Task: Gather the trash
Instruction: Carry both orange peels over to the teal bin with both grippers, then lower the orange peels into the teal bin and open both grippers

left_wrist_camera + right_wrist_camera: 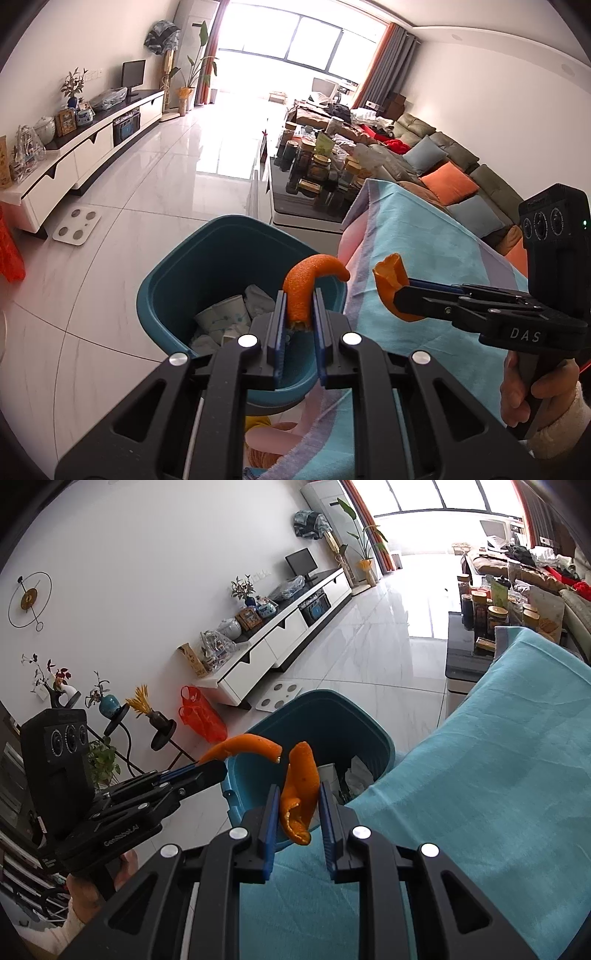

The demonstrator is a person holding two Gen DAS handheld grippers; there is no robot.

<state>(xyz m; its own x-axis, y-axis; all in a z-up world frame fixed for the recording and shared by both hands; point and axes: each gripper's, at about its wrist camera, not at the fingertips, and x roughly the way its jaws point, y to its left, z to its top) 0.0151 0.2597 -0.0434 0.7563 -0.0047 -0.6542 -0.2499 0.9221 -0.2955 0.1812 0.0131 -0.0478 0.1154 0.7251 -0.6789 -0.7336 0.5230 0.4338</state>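
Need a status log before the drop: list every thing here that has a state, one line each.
left gripper: shut on curved orange peel, above the bin
right gripper: shut on folded orange peel, near the bin's rim
teal trash bin: open, no lid, partly filled with paper trash
turquoise cloth: spread flat over the table
monitor: screen dark

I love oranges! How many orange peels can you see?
2. One peel is held in the left gripper above the bin; the other peel is in the right gripper. More may hide in the bin.
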